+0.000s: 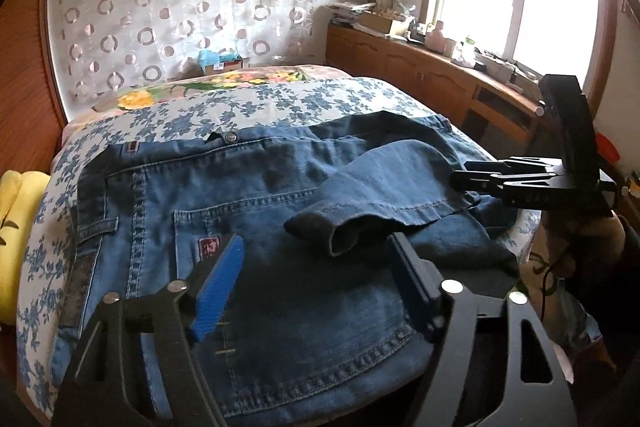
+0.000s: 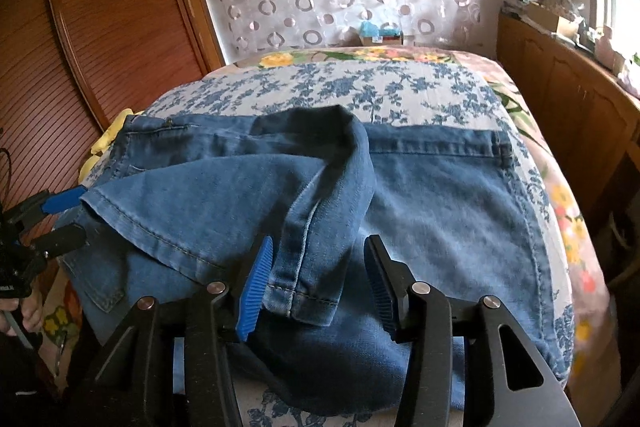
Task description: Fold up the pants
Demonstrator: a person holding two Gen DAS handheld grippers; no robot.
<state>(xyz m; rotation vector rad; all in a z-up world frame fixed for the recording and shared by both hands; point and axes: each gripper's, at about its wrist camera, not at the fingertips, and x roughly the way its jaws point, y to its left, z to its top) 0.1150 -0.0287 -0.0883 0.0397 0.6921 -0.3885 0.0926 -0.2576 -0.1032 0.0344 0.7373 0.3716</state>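
Observation:
Blue jeans [image 1: 248,195] lie across the bed, back pocket [image 1: 224,227] up, with both legs folded over the seat. My left gripper [image 1: 316,267] hovers low over them, jaws wide apart and nothing pressed between; a leg hem [image 1: 352,227] lies just past its fingertips. In the right wrist view the left gripper [image 2: 66,221] stands at the corner of that wide hem [image 2: 132,223]. My right gripper [image 2: 320,283] is open, and the narrow hem of the other leg [image 2: 304,295] lies between its pads, apart from the right one. The left wrist view shows the right gripper [image 1: 464,183] at the hem's edge.
The bed carries a blue-flowered sheet [image 2: 360,87] over a yellow-flowered cover [image 1: 136,99]. A yellow cloth [image 1: 16,227] lies at the bed's left edge beside a wooden wardrobe [image 2: 104,27]. A cluttered wooden cabinet [image 1: 420,67] runs under the window. A small box [image 2: 380,35] stands at the bed's far end.

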